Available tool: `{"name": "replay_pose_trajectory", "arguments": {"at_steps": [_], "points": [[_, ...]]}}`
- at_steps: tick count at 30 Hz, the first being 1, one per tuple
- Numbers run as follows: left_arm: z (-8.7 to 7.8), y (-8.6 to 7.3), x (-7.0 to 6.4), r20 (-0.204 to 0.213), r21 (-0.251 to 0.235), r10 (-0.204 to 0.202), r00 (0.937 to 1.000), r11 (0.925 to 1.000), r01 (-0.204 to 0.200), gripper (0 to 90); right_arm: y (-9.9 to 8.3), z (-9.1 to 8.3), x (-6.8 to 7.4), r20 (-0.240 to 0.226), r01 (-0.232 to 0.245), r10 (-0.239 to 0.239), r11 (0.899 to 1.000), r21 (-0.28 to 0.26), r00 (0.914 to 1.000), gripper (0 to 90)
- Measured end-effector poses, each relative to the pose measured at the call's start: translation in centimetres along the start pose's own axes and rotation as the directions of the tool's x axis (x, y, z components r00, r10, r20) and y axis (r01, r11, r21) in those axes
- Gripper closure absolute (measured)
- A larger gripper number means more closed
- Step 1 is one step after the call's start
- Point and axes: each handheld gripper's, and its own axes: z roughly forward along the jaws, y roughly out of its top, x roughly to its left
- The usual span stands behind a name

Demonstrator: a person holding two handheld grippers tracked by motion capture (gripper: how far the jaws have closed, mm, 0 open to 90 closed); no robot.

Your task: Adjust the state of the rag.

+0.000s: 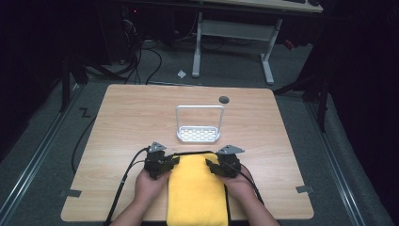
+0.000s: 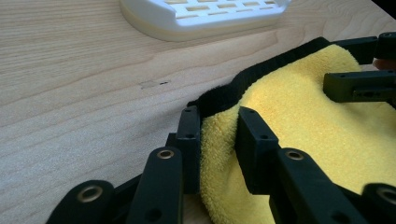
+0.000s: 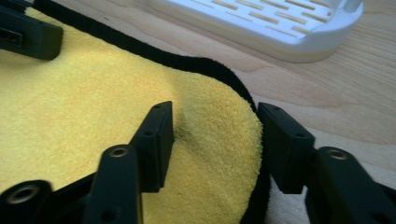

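We hold a tool in each hand over the near half of the wooden worktop (image 1: 131, 117), and both tools sit at the far corners of a folded yellow towel (image 1: 196, 190) with a black edge. The towel lies flat on the worktop, running from the near edge toward the middle, with its far end just short of a white rack (image 1: 199, 134) that has a slotted base and a tall looped handle.

The left tool (image 1: 175, 161) meets the towel's far left corner. In the left gripper view, the left tool (image 2: 218, 135) has one jaw on the outer side of the folded corner and the other pressed onto the yellow pile, so a ridge of cloth sits between them; the jaws are partly closed around that fold, pinching it.

The right tool (image 1: 209, 164) meets the far right corner. In the right gripper view, the right tool (image 3: 215, 135) stands with its jaws wide apart, one resting on the yellow surface and the other beyond the black edge, over the bare wood. The corner lies between them, not yet squeezed.

Our left hand (image 1: 149, 184) and right hand (image 1: 239, 186) rest low beside the towel's long edges. A dark round cap (image 1: 224, 100) sits in the worktop beyond the rack.
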Motion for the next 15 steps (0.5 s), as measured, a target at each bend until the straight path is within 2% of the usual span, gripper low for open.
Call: {"name": "replay_pose_trajectory", "arguments": {"at_steps": [5,8,10,15], "points": [[0.0,-0.1,-0.1,-0.007,-0.001,0.006,1.0,1.0,-0.006,72.8,-0.1,-0.1,0.2,-0.034,-0.009,0.009,1.0,-0.006,0.9994,67.8],[0.0,-0.1,-0.1,-0.009,-0.002,0.007,0.9999,1.0,-0.007,74.2,0.0,-0.1,0.4,-0.044,0.005,-0.004,1.0,0.005,0.999,75.4],[-0.1,-0.1,-0.2,-0.013,-0.001,0.013,0.9998,0.9999,-0.013,75.0,0.1,0.0,0.6,-0.048,0.016,-0.016,1.0,0.003,0.9987,77.8],[-0.1,-0.1,-0.2,-0.013,-0.008,0.016,0.9998,0.9998,-0.016,77.6,0.0,-0.4,1.0,-0.013,0.059,-0.059,0.998,-0.009,0.9982,79.3]]}}
